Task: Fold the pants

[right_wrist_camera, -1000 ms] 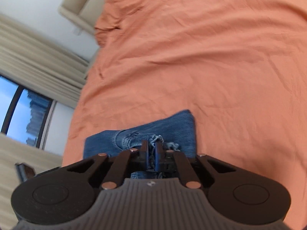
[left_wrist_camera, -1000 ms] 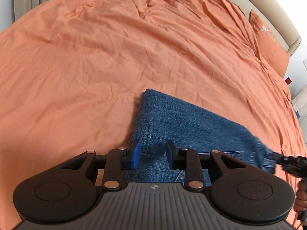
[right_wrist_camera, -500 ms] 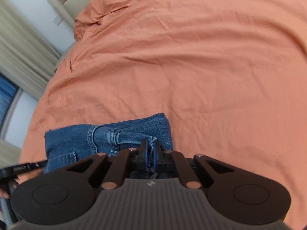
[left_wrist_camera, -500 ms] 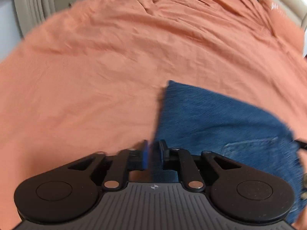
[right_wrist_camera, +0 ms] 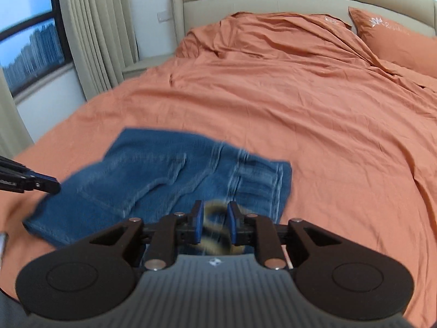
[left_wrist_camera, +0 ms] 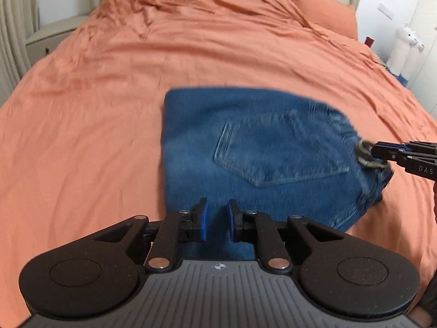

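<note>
Covering the whole bed (right_wrist_camera: 314, 104) was a creased orange sheet, and on it near the front lay the jeans (left_wrist_camera: 254, 147), folded into a squarish blue bundle with a back pocket facing up. Both the left gripper (left_wrist_camera: 217, 220) and the right gripper (right_wrist_camera: 214, 218) stood parted over the denim, holding nothing.

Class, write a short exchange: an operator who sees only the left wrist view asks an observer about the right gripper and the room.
Operator: Is the right gripper clamped on the jeans?
Observer: No. Its fingers stand apart, with a blurred brownish thing between them, over the jeans.
Operator: What is left of the bed?
Observer: A window showing city buildings, with a beige curtain beside it.
</note>
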The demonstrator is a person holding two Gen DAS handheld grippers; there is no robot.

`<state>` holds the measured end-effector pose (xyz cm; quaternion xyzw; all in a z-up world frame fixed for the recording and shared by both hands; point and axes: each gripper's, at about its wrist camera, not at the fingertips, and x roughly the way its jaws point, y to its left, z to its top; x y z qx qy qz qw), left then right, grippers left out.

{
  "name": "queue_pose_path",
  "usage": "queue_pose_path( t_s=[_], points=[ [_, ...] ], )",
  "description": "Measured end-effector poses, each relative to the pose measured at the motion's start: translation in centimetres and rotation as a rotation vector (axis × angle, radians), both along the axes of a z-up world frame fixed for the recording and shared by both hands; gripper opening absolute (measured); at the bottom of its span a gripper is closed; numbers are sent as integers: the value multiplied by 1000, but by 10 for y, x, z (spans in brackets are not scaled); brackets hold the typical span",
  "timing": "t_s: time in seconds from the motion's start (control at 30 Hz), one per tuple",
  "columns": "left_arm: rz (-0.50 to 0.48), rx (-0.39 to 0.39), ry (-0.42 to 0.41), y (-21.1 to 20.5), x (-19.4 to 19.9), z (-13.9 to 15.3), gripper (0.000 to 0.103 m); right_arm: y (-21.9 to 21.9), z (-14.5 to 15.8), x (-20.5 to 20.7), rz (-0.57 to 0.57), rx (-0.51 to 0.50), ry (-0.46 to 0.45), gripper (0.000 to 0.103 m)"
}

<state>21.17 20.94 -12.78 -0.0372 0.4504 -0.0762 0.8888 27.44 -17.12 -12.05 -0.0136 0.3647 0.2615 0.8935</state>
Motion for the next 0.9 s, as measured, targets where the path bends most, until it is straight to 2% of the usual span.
queue_pose_path(
  t_s=[0.03, 0.07, 0.13, 0.2, 0.3, 0.43, 0.53, 0.57, 0.63, 0.67, 0.77, 0.9],
  points=[
    [3, 2, 14, 1, -3, -5, 17, 2, -5, -4, -13, -21, 6, 16],
    [8, 4, 37, 3, -4, -11, 17, 1, -11, -7, -26, -40, 18, 24],
    [5, 12, 88, 5, -5, -24, 12, -1, -26, -8, -45, -70, 48, 31],
    [21, 15, 128, 7, -4, -35, 6, -5, -41, -4, -55, -83, 84, 31],
    [72, -41, 156, 15, 2, -42, 6, -9, -58, 1, -72, -60, 124, 31],
    [100, -58, 148, 18, 4, -32, 6, -6, -55, 7, -77, -77, 152, 31],
    [131, -68, 100, 18, -1, -14, 8, -3, -43, 14, -86, -77, 185, 34],
    [141, -65, 72, 18, -4, -6, 10, -2, -37, 14, -86, -77, 185, 38],
    [166, -44, -6, 19, -12, 13, 17, -2, -24, 8, -97, -58, 173, 52],
    [181, -29, -50, 20, -17, 23, 17, -3, -15, 3, -104, -43, 159, 62],
    [240, 13, -154, 30, -29, 52, 19, -6, 14, -20, -97, 5, 95, 67],
    [276, 73, -265, 44, -52, 97, 23, -11, 57, -58, -87, 11, -36, 76]
  ],
)
